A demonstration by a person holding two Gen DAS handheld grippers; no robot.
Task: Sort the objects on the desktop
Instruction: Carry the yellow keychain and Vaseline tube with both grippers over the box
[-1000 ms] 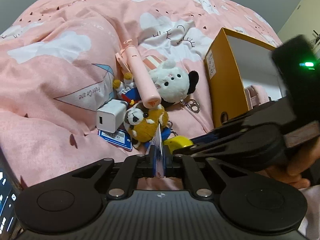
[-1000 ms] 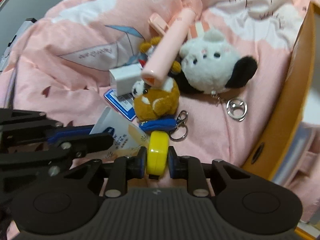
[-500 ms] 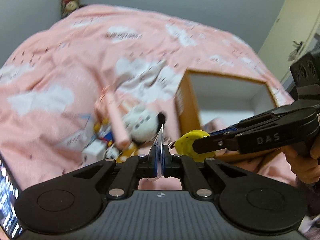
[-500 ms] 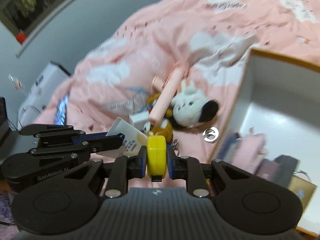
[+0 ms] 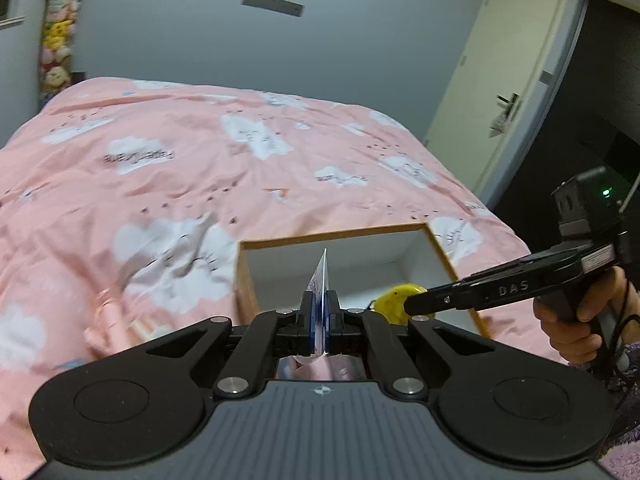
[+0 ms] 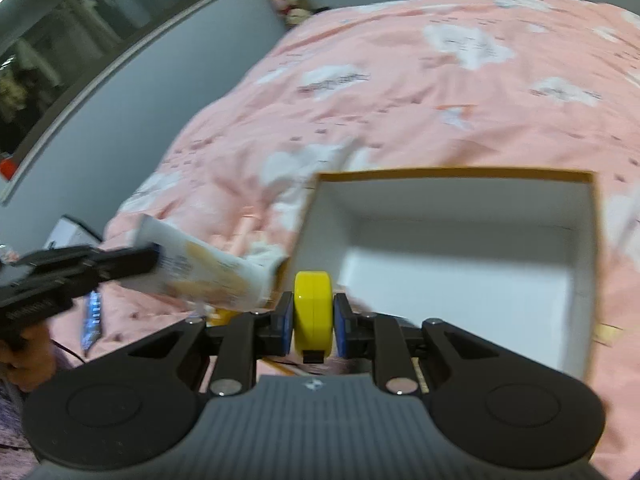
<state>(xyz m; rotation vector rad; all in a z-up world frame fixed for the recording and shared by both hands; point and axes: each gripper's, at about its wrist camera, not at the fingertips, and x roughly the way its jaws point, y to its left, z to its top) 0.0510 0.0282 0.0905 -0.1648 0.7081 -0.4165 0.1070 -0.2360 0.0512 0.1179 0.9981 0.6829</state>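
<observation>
Bed (image 5: 168,184) fills most of both views: soft pink quilt w/ white cloud print, rumpled, so small things sink and tilt on it rather than lie flat. On it sits the box (image 6: 452,174), open-topped, orange-brown card outside, smooth white inside, square-cornered; in the right view it spans 12 to 3 o'clock, its far half looks bare, mouth up, prob. the drop spot for sorting. Left tongs (image 5: 319,322) are pinched together on a thin packet (image 5: 320,280), held edge-on so it stands like a blade at centre of the left view; from the right view at 9 o'clock it reads as a flat, glossy pale sachet w/ yellow print, flexible, sagging a bit past the grip. Right tongs (image 6: 314,320) are clamped on a yellow disc (image 6: 313,314), hard smooth plastic, thick-rimmed, small dark tab at bottom, gripped across its flat faces so it can't roll. Both items hang near the box's near-left corner, over the rim or just short, can't tell which. Pink stick (image 5: 112,316) lies on the quilt at 8 o'clock, blurred.
</observation>
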